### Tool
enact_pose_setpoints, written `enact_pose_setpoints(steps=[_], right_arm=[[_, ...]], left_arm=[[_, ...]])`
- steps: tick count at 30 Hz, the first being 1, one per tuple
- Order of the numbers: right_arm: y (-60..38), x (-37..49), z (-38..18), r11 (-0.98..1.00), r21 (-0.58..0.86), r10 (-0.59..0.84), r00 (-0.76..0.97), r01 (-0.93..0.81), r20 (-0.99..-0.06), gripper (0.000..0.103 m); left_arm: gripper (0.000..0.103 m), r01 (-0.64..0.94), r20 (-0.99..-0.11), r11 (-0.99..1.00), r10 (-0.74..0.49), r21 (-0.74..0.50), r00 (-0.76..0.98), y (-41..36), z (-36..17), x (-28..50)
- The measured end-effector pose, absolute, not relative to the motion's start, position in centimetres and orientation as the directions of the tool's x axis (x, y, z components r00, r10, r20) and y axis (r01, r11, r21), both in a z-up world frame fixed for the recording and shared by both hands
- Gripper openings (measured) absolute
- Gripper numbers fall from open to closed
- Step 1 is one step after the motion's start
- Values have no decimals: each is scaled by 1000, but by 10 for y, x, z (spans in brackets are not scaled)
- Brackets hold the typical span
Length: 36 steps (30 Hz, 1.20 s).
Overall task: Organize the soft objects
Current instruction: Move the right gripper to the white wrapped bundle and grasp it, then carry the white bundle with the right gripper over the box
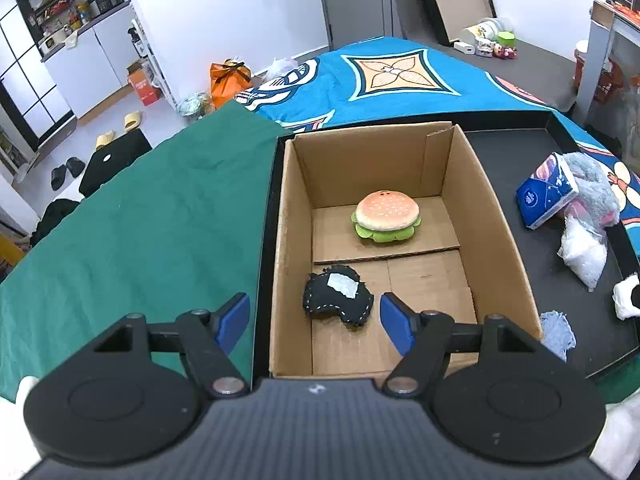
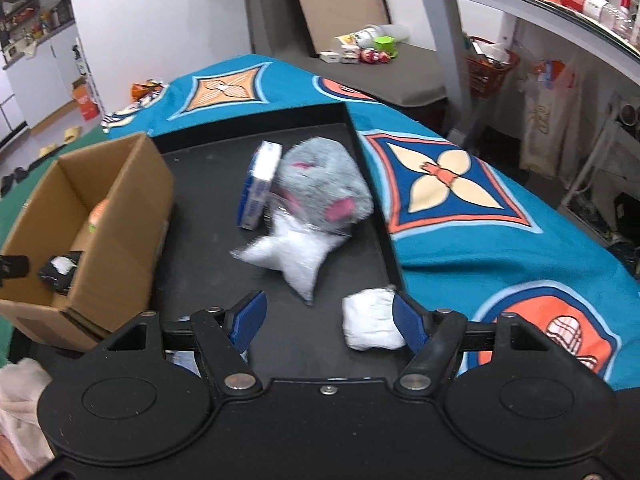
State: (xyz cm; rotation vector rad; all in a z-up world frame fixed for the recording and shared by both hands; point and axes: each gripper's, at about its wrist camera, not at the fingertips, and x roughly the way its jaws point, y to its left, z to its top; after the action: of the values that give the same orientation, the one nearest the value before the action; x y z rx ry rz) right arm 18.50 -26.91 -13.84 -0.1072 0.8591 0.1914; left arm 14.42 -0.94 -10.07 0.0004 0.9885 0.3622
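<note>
A cardboard box (image 1: 492, 208) stands in a black tray (image 1: 520, 148). A burger plush (image 1: 386, 216) sits at the far end of the box floor. A black stitched soft piece with a white patch (image 1: 338, 300) lies nearer. My left gripper (image 1: 312, 304) hangs open above that piece, with nothing between its pads. My right gripper (image 2: 328, 308) is open over the tray (image 2: 200, 240). A white rolled cloth (image 2: 370, 324) lies on the tray beside its right fingertip, not gripped. Farther off are a grey plush (image 2: 324, 184), a blue tissue pack (image 2: 260, 184) and a clear bag of white filling (image 2: 292, 256).
The tray rests on a blue patterned blanket (image 2: 480, 240), with a green cloth (image 1: 140, 220) to the left of the box. A light blue cloth (image 1: 558, 332) lies on the tray near the box's right corner. Shelves and a desk stand beyond the blanket on the right.
</note>
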Motion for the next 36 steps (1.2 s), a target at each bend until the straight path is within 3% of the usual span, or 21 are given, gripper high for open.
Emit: enact_pose_setpoints(steps=[3,8,13,27,29,36], right_arm=[[-275,187,-144,979,-35,103,643,-199,-759,67],[-281,193,-156,980,-30,102,622,-198,-776,49],[-281,196,-165,978,-48,88,614,-202,-784,40],[-274,211,-183,968,-99,56,579,-232,-813,44],[-274,210,-185,964,-118,47,584,-240,-810,39],[-273,208,-180,958,-127,55,595,-259,-802,36]], left_arm=[[71,-300,-816,939,305,170,491,-9,-101,144],[71,-286,-822,942,299,174,485,-10,-104,146],[71,-268,-819,945,301,188,488,-12,-106,147],[71,-265,-830,943,308,201,465,-13,-110,151],[71,-262,-830,943,309,205,464,-13,-110,151],[71,-262,-830,943,311,207,462,-10,-110,148]])
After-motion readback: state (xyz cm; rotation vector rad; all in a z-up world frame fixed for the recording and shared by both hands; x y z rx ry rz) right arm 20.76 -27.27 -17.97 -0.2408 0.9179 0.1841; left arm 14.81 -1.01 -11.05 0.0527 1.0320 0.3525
